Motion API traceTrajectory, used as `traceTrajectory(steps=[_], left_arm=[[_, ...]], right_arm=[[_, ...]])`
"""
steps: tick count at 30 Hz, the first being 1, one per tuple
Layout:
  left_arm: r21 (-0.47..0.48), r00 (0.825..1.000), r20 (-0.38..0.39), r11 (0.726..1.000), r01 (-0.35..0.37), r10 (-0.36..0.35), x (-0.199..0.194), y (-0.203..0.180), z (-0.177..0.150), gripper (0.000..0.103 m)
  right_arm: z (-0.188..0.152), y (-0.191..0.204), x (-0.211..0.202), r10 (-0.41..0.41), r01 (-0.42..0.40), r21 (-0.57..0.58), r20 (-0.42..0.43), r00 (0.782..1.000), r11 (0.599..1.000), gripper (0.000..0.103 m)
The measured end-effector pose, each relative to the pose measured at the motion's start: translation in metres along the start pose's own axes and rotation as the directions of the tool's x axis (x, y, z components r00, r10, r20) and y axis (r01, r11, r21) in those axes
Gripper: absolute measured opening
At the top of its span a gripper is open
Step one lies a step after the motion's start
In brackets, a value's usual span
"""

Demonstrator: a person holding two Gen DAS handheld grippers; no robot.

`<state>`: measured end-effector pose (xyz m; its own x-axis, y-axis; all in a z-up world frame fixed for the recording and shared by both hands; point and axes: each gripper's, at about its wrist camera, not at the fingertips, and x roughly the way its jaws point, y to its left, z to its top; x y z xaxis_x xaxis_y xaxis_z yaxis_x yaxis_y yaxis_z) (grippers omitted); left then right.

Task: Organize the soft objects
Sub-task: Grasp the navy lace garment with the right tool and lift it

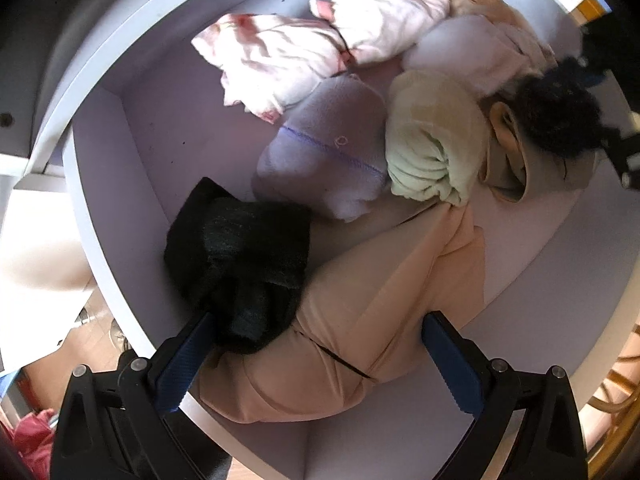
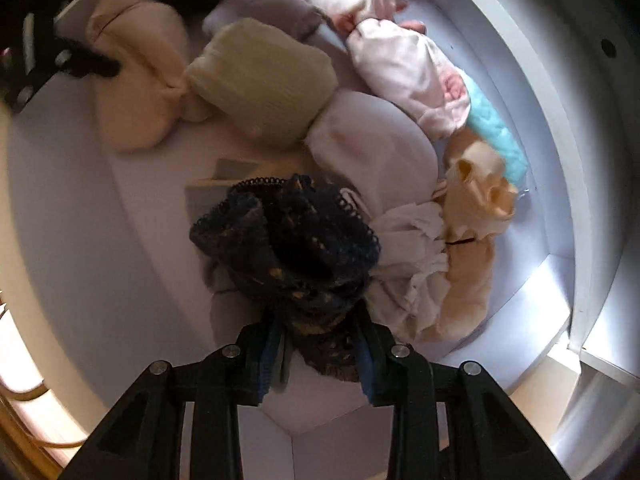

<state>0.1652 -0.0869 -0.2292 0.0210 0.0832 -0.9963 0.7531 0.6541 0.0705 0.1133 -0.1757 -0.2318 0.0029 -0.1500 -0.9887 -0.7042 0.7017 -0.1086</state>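
A white drawer (image 1: pixel 132 184) holds several rolled soft garments. My left gripper (image 1: pixel 320 320) hangs open and wide above a peach garment (image 1: pixel 384 292). Its left finger (image 1: pixel 188 356) lies against a black knit bundle (image 1: pixel 244 264). A dark navy lace garment (image 2: pixel 292 248) rests on the drawer floor (image 2: pixel 100 240), its lower end between the fingers of my right gripper (image 2: pixel 320 336). Those jaws stand a little apart and the fabric looks loose between them. The same lace garment (image 1: pixel 556 108) shows in the left wrist view, with the right gripper's body at the frame's right edge.
Rolled pieces fill the drawer's back: pink floral (image 1: pixel 276 60), lilac (image 1: pixel 324 152), pale green (image 1: pixel 432 144), white (image 2: pixel 372 148), cream (image 2: pixel 476 192) and turquoise (image 2: pixel 496 140). A frilly white cloth (image 2: pixel 408 256) lies right of the lace. Drawer walls (image 2: pixel 532 128) close in the sides.
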Motion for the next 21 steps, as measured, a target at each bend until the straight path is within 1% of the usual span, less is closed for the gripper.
traceTrajectory(steps=[1, 2, 4, 7, 9, 11, 12, 14, 15, 16, 20, 21], left_arm=[[0.005, 1.0, -0.001, 1.0, -0.002, 0.002, 0.001, -0.002, 0.0, 0.103], [0.009, 1.0, -0.002, 1.0, -0.005, 0.005, 0.002, -0.004, 0.0, 0.103], [0.014, 1.0, -0.008, 1.0, -0.006, 0.006, 0.002, -0.007, -0.001, 0.103], [0.029, 1.0, -0.015, 0.999, -0.013, 0.013, 0.003, -0.012, -0.001, 0.103], [0.022, 1.0, -0.02, 1.0, -0.01, 0.011, 0.004, -0.013, -0.001, 0.103], [0.018, 1.0, -0.022, 1.0, -0.007, 0.008, 0.006, -0.015, -0.001, 0.103], [0.016, 1.0, -0.024, 1.0, -0.008, 0.008, 0.007, -0.016, -0.001, 0.103], [0.018, 1.0, -0.023, 1.0, -0.01, 0.011, 0.011, -0.013, -0.002, 0.103], [0.018, 1.0, -0.023, 1.0, -0.011, 0.012, 0.012, -0.014, -0.002, 0.103], [0.017, 1.0, -0.022, 1.0, -0.013, 0.013, 0.013, -0.014, -0.003, 0.103], [0.016, 1.0, -0.024, 1.0, -0.018, 0.018, 0.014, -0.016, -0.001, 0.103], [0.016, 1.0, -0.025, 1.0, -0.018, 0.018, 0.015, -0.013, 0.001, 0.103]], right_arm=[[0.0, -0.006, -0.006, 0.029, -0.03, 0.047, 0.019, 0.999, 0.998, 0.027], [0.0, -0.008, -0.011, 0.045, -0.048, 0.07, 0.039, 0.998, 0.996, 0.026], [-0.006, -0.012, -0.035, 0.086, -0.099, 0.11, 0.118, 0.989, 0.989, 0.023], [-0.016, -0.009, -0.069, 0.101, -0.13, 0.122, 0.219, 0.971, 0.984, 0.021], [-0.025, -0.005, -0.098, 0.085, -0.127, 0.122, 0.302, 0.949, 0.984, 0.021], [-0.03, -0.004, -0.124, 0.063, -0.118, 0.122, 0.383, 0.922, 0.985, 0.021], [-0.035, -0.004, -0.139, 0.055, -0.121, 0.126, 0.435, 0.899, 0.985, 0.021], [-0.04, -0.009, -0.16, 0.056, -0.155, 0.159, 0.499, 0.865, 0.975, 0.015], [-0.04, -0.014, -0.171, 0.061, -0.18, 0.174, 0.535, 0.843, 0.968, 0.013], [-0.044, -0.019, -0.186, 0.073, -0.221, 0.189, 0.579, 0.812, 0.957, 0.013], [-0.051, -0.032, -0.222, 0.089, -0.315, 0.245, 0.643, 0.761, 0.917, 0.01], [-0.052, -0.034, -0.225, 0.103, -0.336, 0.25, 0.644, 0.758, 0.908, 0.01]])
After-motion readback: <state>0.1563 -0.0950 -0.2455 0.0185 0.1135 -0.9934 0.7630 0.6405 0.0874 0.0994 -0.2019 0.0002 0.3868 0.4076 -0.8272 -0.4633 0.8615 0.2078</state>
